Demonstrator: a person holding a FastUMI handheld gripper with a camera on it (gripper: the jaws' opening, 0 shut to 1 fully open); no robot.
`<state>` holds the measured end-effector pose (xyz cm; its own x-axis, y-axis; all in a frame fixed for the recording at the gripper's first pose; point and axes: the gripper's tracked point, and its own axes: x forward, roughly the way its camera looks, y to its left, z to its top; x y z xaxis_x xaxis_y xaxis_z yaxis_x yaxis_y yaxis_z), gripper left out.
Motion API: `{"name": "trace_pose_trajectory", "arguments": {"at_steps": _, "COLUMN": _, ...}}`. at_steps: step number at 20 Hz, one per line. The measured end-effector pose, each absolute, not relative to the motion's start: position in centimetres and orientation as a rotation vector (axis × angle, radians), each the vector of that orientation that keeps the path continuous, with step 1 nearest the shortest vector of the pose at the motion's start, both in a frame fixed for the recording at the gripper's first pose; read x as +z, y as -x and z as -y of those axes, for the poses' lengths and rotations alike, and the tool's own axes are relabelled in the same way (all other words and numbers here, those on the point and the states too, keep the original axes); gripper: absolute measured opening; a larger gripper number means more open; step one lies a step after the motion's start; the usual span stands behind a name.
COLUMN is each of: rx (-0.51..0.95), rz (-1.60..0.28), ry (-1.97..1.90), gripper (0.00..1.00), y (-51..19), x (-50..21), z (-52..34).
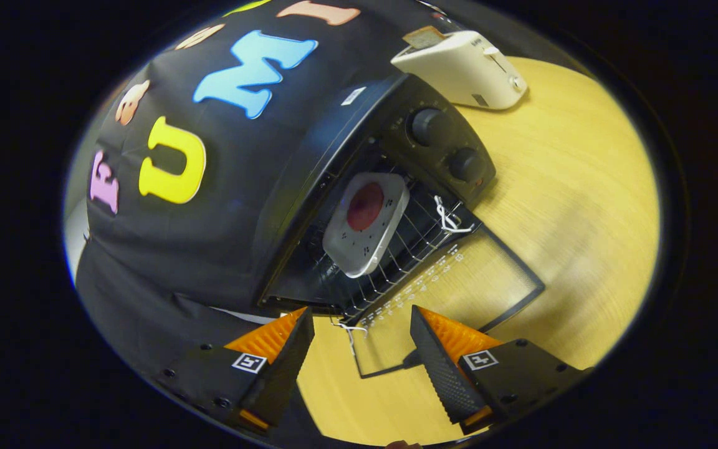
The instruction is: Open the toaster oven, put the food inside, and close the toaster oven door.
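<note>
Gripper (362, 340) fingers spread apart, holding nothing, low centre of frame. Food (365, 206) sits on white plate (390, 218) on the rack inside toaster oven (334, 156), mid-frame. Glass door (459, 293) hangs open just ahead of fingers. Risk: a finger slips off the door edge, or snags the white string (349, 330).

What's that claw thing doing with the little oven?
A person is holding a claw in front of a black toaster oven. The oven's glass door hangs open, and a white plate with red food sits on the rack inside. The claw is open, holding nothing. The door isn't closed yet.
</note>
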<state>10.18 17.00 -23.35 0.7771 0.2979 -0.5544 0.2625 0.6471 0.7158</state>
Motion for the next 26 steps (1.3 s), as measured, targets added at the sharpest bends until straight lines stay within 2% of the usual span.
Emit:
{"name": "trace_pose_trajectory", "arguments": {"at_steps": 4, "rx": 0.041, "rz": -0.747, "ry": -0.680, "gripper": 0.98, "y": -7.6, "x": -24.7, "z": -17.4}}
{"name": "trace_pose_trajectory", "arguments": {"at_steps": 12, "rx": 0.039, "rz": -0.956, "ry": -0.302, "gripper": 0.99, "y": -1.8, "x": -29.9, "z": -17.8}}
{"name": "trace_pose_trajectory", "arguments": {"at_steps": 26, "rx": -0.004, "rz": -1.050, "ry": -0.067, "gripper": 0.99, "y": -3.1, "x": -35.1, "z": -16.6}}
